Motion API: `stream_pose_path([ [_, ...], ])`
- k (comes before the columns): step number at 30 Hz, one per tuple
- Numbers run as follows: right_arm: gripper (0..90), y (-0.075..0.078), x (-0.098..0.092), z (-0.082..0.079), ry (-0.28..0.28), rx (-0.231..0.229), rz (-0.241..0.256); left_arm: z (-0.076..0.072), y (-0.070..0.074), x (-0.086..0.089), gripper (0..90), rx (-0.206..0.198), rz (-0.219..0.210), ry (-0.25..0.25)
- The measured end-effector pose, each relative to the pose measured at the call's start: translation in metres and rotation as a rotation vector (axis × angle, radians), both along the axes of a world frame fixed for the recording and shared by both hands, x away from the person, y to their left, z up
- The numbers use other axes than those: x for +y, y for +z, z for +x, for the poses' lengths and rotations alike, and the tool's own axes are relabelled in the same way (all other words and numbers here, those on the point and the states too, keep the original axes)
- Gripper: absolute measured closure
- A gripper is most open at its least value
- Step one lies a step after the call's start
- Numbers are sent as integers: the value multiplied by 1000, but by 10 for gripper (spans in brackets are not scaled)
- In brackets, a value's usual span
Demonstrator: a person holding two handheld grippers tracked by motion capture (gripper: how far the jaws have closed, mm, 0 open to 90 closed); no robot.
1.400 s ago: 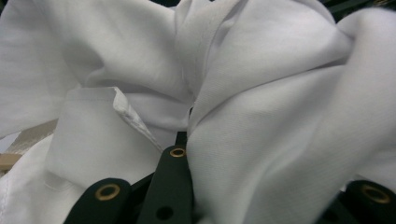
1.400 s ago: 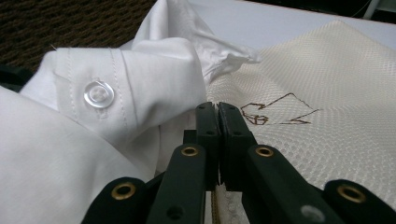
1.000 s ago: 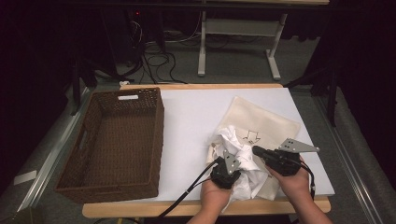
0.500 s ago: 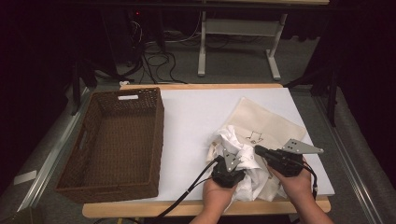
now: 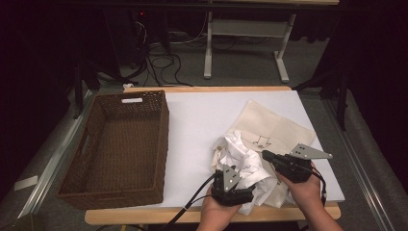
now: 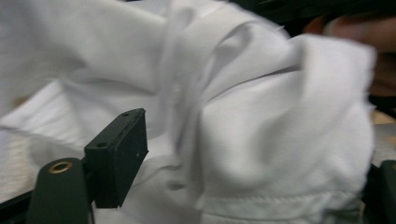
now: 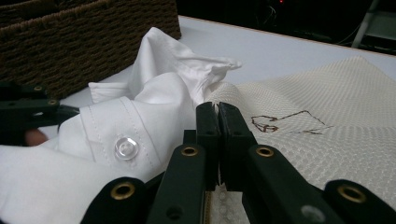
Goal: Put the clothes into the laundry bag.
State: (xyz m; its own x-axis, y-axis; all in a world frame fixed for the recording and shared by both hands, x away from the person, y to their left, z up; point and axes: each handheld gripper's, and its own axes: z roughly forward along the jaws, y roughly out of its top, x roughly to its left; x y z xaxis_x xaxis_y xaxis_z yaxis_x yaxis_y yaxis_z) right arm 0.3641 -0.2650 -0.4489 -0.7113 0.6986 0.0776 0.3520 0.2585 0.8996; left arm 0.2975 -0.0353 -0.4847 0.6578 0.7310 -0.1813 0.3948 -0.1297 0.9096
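Your left claw (image 6: 252, 186) stands open, its jaws spread wide around a bunched fold of the white shirt (image 5: 243, 161), which fills the gap between them. Your right claw (image 7: 217, 112) is pressed closed, pinching the edge of the cream mesh bag (image 7: 327, 135); the shirt lies just left of it, touching

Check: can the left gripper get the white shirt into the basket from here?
Probably yes. The left gripper has the white shirt between its open jaws, and bare table lies between it and the open-topped basket.
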Motion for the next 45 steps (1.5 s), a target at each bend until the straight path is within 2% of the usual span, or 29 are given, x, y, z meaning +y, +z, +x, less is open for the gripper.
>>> stream_pose_path([
  [2, 888, 0, 0, 0, 1, -3, 1, -4, 2, -3, 384, -33, 6, -14],
  [3, 889, 0, 0, 0, 1, -2, 2, -5, 3, -5, 518, -53, 8, -15],
  [4, 888, 0, 0, 0, 1, -1, 2, -3, 4, -6, 629, -47, -5, -27],
  [5, 889, 0, 0, 0, 1, -2, 2, 0, 4, -7, 699, -33, -7, -25],
  [7, 889, 0, 0, -1, 2, -4, 2, 6, 4, -11, 769, -14, 6, -12],
  [9, 889, 0, 0, 0, -2, -2, 3, 14, 2, -16, 789, 7, 31, 2],
  [13, 890, 1, -1, 0, -2, -8, 12, 31, -4, -28, 793, 37, 70, 44],
  [17, 890, 3, -2, -1, -3, -20, 16, 47, -7, -35, 785, 86, 71, 93],
  [20, 890, 4, -2, -2, 3, -28, 17, 54, -9, -39, 770, 90, 71, 114],
  [22, 890, 5, -3, -4, 2, -35, 17, 56, -9, -40, 730, 92, 46, 113],
  [27, 890, 4, -7, -3, -6, -34, 26, 44, -6, -34, 488, 6, -9, 92],
  [29, 890, 4, -7, -3, -10, -34, 26, 37, -3, -29, 403, -25, -7, 85],
  [34, 890, 3, -5, -3, -14, -32, 18, 23, 2, -12, 257, -51, -33, 73],
  [36, 890, 3, -5, -3, -14, -31, 16, 16, 2, -3, 237, -64, -38, 69],
  [38, 890, 2, -5, -3, -14, -34, 14, 13, -1, 3, 238, -66, -21, 70],
  [40, 889, 2, -5, -3, -15, -34, 14, 11, -6, 8, 254, -51, -9, 68],
  [42, 890, 2, -5, -4, -16, -35, 13, 11, -13, 10, 298, -24, -14, 53],
  [45, 890, 2, -5, -3, -13, -37, 11, 13, -19, 8, 392, -7, -30, 23],
])
